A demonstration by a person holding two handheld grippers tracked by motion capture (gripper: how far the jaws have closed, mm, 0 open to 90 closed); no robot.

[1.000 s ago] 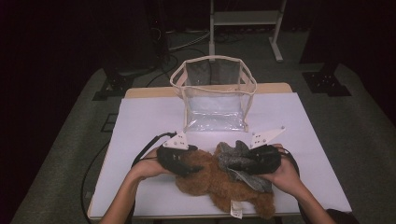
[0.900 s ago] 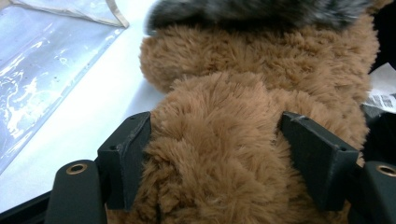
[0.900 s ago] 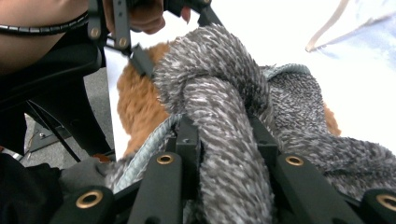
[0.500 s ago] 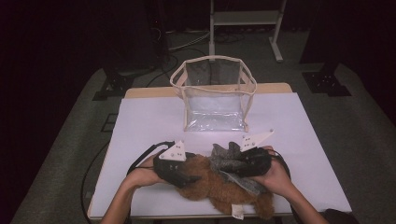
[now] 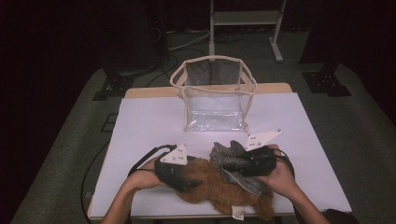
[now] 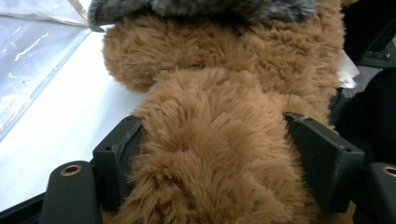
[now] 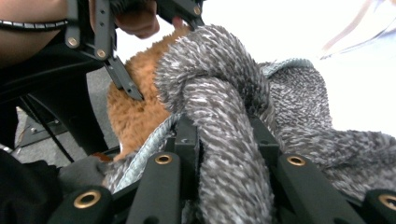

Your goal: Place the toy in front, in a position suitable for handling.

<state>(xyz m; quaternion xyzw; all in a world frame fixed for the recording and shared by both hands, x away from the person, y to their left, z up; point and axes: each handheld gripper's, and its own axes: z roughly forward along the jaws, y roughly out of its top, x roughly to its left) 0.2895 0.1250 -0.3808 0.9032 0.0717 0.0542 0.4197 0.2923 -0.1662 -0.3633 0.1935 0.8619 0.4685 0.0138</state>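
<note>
Tongs in the person's left hand, the left tongs [image 6: 215, 154], clamp a thick limb of the brown fluffy plush toy [image 5: 219, 191]: in the left gripper view the two black jaws press into the fur from either side, and they have just been easing a little closer on it. The right tongs [image 7: 224, 154] pinch a rolled fold of the grey knitted fuzzy garment [image 5: 233, 163]; in the right gripper view the jaws stand narrow with the grey fabric squeezed between them, having just loosened very slightly while the fabric remains gripped.

In the high view the left tongs [image 5: 180, 175] sit at the left end of the plush toy and the right tongs [image 5: 252, 161] at its right, on the grey garment draped over the toy's far upper side. Toy and garment lie at the near edge of the white-covered tabletop [image 5: 149, 121], roughly in the middle, with a white tag at the toy's near side. Both forearms come in from the near edge, each hand wrapped round its tool, and black cables loop beside the left hand.

Farther off, at the middle of the tabletop, stands an upright transparent plastic tote bag with beige trim and handles [image 5: 215, 93], well apart from the toy. Beyond the tabletop lies grey carpeted floor [image 5: 355, 121].
</note>
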